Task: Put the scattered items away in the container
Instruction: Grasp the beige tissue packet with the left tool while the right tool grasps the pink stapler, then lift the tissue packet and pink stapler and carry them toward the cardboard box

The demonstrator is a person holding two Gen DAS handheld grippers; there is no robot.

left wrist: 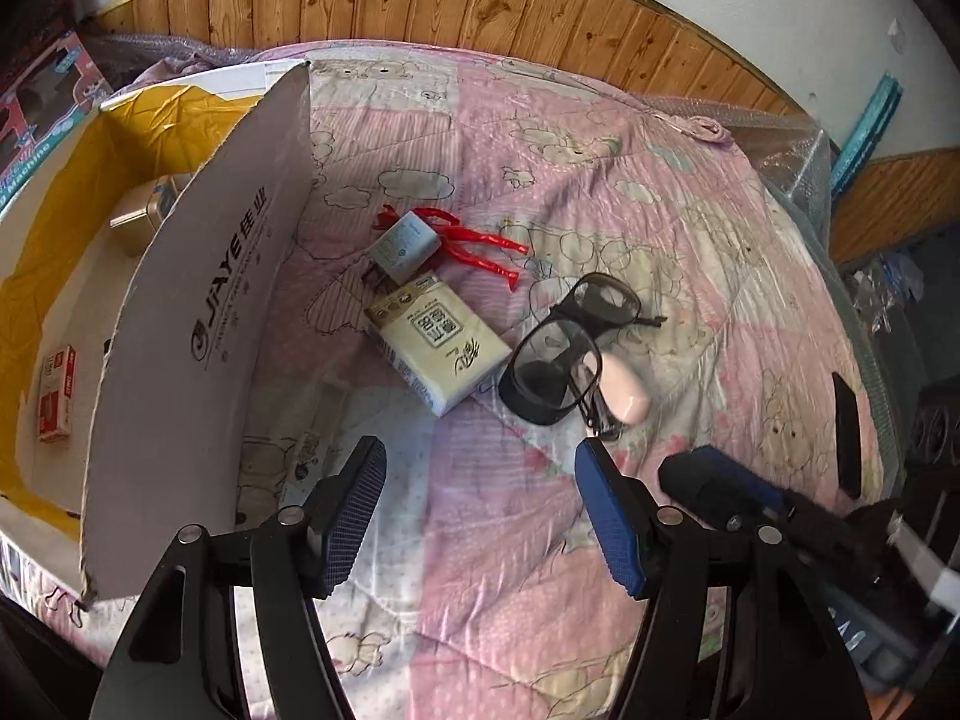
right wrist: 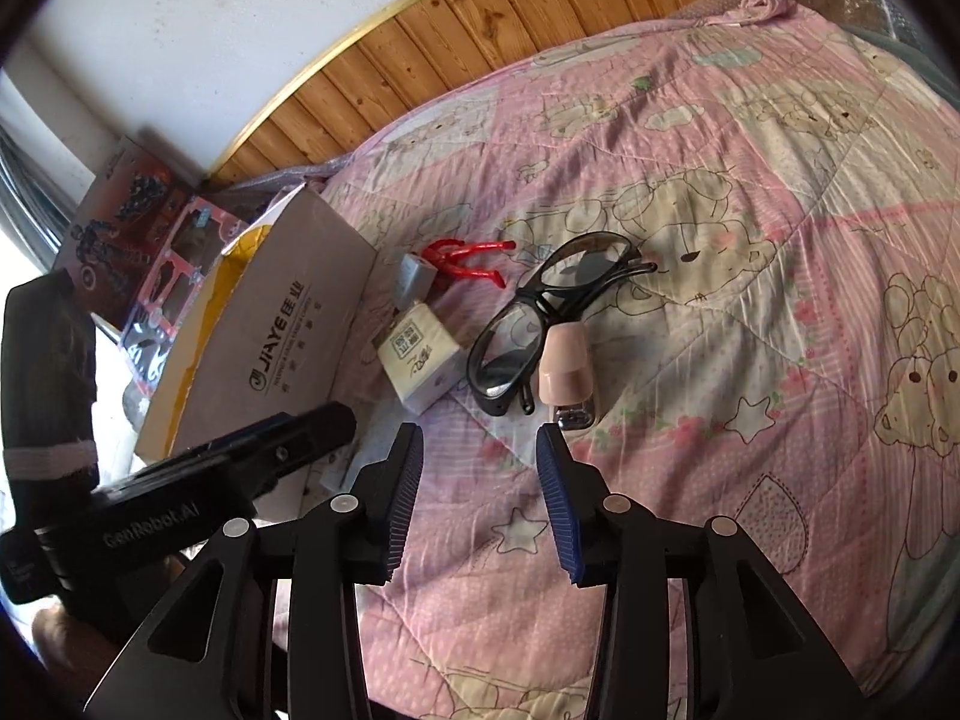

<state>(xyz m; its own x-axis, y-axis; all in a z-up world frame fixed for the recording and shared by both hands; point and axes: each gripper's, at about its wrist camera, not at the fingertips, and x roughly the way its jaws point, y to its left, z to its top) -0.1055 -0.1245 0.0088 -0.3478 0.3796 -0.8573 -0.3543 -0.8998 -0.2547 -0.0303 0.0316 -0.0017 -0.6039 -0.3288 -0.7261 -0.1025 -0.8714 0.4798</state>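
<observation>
Cardboard box, side flap: brand "JiAYE" with two Chinese characters and a round logo, legible in both views. Left gripper body, seen from the right wrist: "GenRobot.AI". Toy carton behind the box: partial word "Machine". Tissue pack: Chinese characters, unreadable.

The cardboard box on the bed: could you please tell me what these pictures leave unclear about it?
- Left wrist view: the raised flap hides part of the cardboard box interior; only a gold tin and a red-and-white packet show.
- Right wrist view: the interior is hidden behind the flap and the left gripper.
</observation>
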